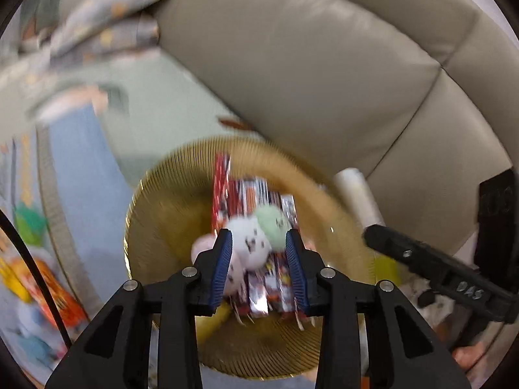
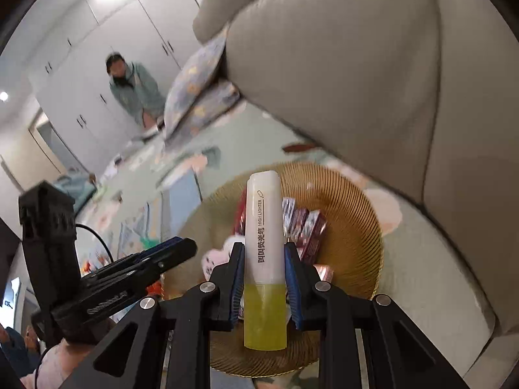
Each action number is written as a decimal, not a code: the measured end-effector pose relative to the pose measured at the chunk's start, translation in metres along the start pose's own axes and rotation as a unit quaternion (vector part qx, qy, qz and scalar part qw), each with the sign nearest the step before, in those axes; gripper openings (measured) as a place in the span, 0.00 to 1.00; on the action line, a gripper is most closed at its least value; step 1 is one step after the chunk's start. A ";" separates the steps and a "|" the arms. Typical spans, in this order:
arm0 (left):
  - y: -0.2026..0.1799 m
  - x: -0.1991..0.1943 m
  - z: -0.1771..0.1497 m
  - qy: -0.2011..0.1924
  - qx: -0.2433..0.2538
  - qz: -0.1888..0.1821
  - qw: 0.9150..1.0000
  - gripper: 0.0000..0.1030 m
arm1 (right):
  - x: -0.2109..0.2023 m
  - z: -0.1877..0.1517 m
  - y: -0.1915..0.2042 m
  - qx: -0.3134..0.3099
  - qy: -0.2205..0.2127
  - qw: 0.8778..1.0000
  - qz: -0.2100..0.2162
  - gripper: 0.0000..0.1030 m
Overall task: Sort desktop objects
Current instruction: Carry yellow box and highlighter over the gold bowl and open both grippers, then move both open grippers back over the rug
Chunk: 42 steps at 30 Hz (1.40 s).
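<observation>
A gold ribbed plate (image 1: 155, 227) lies on the mat; it also shows in the right wrist view (image 2: 350, 214). It holds several foil snack packets (image 1: 256, 194) and small white, pink and green plush balls (image 1: 251, 240). My left gripper (image 1: 259, 259) hovers open just above the balls, holding nothing. My right gripper (image 2: 264, 278) is shut on a white and yellow highlighter (image 2: 263, 227), held upright above the plate's near side. The highlighter's white end (image 1: 356, 194) and the right gripper's finger (image 1: 405, 253) show at the right of the left wrist view.
A beige leather sofa (image 1: 324, 64) rises right behind the plate. Patterned cushions (image 2: 201, 87) lie at its left end. A pale green play mat (image 1: 155, 107) with colourful toys (image 1: 32, 278) spreads to the left. A person (image 2: 133, 87) sits far back by white cupboards.
</observation>
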<state>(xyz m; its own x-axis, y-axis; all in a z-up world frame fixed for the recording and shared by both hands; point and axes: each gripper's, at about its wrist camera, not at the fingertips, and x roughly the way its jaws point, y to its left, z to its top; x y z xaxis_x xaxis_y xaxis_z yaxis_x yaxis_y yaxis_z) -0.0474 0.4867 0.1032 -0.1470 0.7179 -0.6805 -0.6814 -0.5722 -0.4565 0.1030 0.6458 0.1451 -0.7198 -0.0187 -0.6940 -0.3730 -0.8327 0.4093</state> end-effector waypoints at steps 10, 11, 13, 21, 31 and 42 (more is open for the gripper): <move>0.045 -0.080 -0.019 -0.010 -0.022 0.047 0.999 0.31 | -0.029 -0.030 0.003 0.013 0.005 0.999 0.047 0.41; 0.053 -0.092 -0.022 -0.013 -0.026 0.059 0.998 0.31 | -0.033 -0.034 0.013 -0.007 0.000 0.999 0.045 0.41; 0.075 -0.122 -0.033 -0.019 -0.048 0.082 0.995 0.31 | -0.038 -0.045 0.042 -0.054 -0.004 0.998 0.042 0.47; 0.179 -0.254 -0.081 -0.095 -0.172 0.160 0.967 0.31 | -0.008 -0.114 0.144 -0.189 0.047 0.979 0.067 0.53; 0.285 -0.316 -0.197 -0.100 -0.258 0.274 0.921 0.31 | 0.054 -0.193 0.225 -0.259 0.158 0.946 0.112 0.53; 0.346 -0.298 -0.206 -0.141 -0.270 0.266 0.915 0.33 | 0.110 -0.254 0.286 -0.313 0.214 0.916 0.133 0.53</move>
<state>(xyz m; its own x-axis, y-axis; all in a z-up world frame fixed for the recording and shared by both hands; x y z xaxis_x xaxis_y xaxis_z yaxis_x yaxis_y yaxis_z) -0.0917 -0.0068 0.0303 -0.5851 0.3120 -0.7485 -0.0186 -0.9279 -0.3723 0.0658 0.2653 0.0355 -0.3917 -0.3706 -0.8421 0.2872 -0.9188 0.2708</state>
